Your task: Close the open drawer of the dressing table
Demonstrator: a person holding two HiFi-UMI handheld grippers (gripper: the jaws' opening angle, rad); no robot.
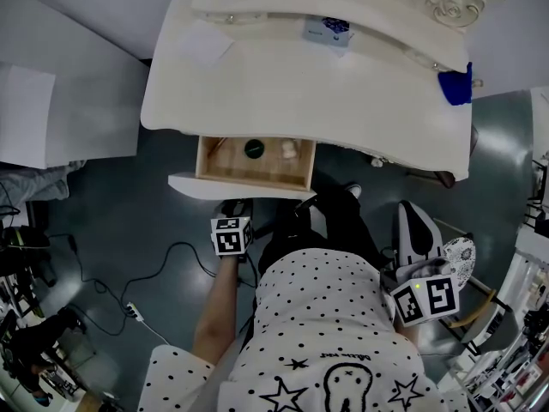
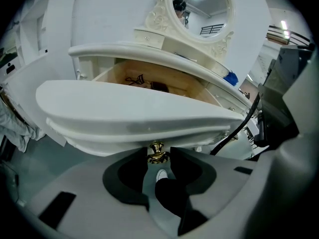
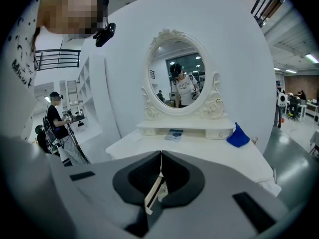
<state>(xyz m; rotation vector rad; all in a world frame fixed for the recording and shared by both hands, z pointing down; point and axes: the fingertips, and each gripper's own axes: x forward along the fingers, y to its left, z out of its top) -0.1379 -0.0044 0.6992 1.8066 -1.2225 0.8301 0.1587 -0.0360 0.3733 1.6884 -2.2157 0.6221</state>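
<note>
The white dressing table point(image 1: 283, 88) has its wooden drawer point(image 1: 214, 163) pulled out toward me. In the left gripper view the curved white drawer front point(image 2: 134, 111) fills the middle. Its brass knob point(image 2: 157, 152) sits between the jaws of my left gripper point(image 2: 157, 156), and both pads touch its sides. In the head view the left gripper point(image 1: 236, 206) is right at the drawer front, under its marker cube point(image 1: 232, 235). My right gripper point(image 3: 160, 156) is shut with nothing in it. It hangs at my right side point(image 1: 415, 221), away from the drawer.
A dark round item point(image 1: 255, 148) and a pale one point(image 1: 290, 149) lie inside the drawer. A blue cloth point(image 1: 456, 84) and a small packet point(image 1: 327, 31) rest on the tabletop below the oval mirror point(image 3: 179, 76). A cable point(image 1: 171, 256) runs across the floor at left.
</note>
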